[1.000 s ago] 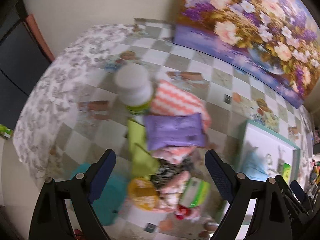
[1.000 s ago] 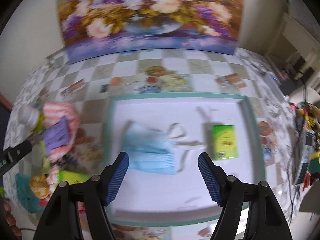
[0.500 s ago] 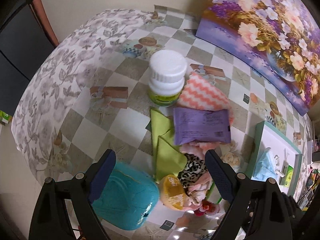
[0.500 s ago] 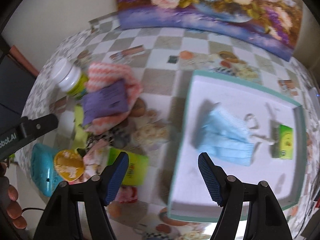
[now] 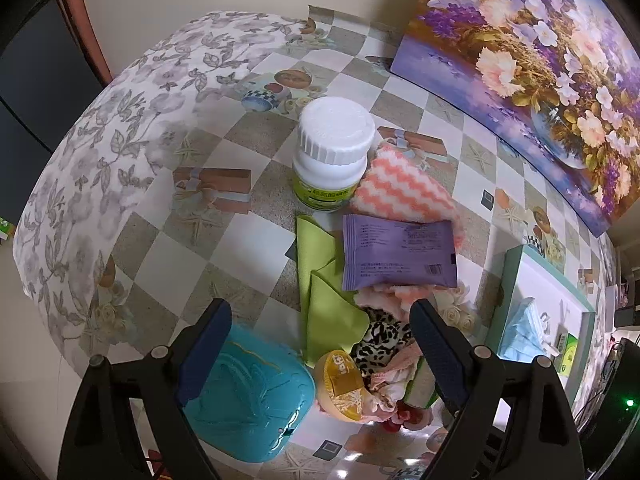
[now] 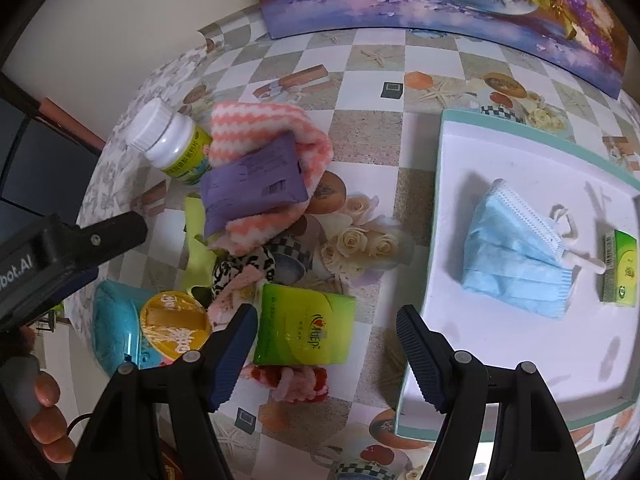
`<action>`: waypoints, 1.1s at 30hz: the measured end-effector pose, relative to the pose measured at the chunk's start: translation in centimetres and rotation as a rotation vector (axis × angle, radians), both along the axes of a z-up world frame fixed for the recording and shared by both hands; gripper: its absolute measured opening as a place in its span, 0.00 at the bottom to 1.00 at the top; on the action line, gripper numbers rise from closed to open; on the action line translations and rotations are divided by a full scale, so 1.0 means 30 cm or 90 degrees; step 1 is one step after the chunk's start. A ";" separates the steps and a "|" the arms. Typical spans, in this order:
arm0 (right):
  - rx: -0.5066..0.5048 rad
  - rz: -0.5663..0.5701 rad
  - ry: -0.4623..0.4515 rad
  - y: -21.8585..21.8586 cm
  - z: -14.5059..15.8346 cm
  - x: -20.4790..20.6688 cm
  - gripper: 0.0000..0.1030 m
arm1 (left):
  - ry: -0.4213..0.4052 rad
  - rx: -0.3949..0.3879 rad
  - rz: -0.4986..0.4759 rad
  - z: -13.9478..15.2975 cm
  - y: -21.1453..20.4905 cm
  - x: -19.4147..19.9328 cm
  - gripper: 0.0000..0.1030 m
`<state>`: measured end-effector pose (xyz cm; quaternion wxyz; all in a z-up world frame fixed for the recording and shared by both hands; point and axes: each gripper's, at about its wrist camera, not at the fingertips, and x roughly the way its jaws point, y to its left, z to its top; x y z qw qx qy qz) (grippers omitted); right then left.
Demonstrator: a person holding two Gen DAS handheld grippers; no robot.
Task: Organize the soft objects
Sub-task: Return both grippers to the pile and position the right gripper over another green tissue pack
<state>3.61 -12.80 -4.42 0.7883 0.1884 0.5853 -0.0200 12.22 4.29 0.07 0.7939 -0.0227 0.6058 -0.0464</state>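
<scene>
A heap of soft things lies on the checked tablecloth: a pink-white zigzag cloth (image 5: 400, 192) with a purple packet (image 5: 400, 252) on top, a lime cloth (image 5: 324, 280), and a leopard-print scrunchie (image 5: 380, 336). My left gripper (image 5: 320, 328) hangs open above the heap's near end, holding nothing. My right gripper (image 6: 326, 320) is open too, pointing down over a green tissue pack (image 6: 308, 328). The pack lies between the fingers, and the pads do not press on it. A red-pink scrunchie (image 6: 296, 380) pokes out under the pack. A blue face mask (image 6: 516, 256) lies in the white tray (image 6: 520, 360).
A white bottle (image 5: 332, 148) stands behind the heap. A teal case (image 5: 248, 392) and a yellow-lidded cup (image 5: 344, 380) sit at its near end. A small green box (image 6: 622, 268) lies in the tray. A flower painting (image 5: 540, 60) leans on the wall.
My right gripper has swung left from above the tray and mask to over the green tissue pack. The left view shifted, bringing the teal case into sight. Both jaws stayed as wide.
</scene>
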 end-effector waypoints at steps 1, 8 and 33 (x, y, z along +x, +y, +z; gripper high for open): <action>-0.001 0.003 0.003 0.004 -0.004 0.002 0.73 | 0.000 -0.001 0.000 0.000 0.000 0.000 0.88; 0.008 0.018 0.022 0.031 -0.047 0.020 0.73 | 0.002 -0.005 0.001 -0.002 -0.001 0.001 0.88; 0.043 -0.006 0.029 -0.020 -0.094 0.020 0.69 | 0.007 -0.008 -0.001 -0.011 -0.016 0.003 0.88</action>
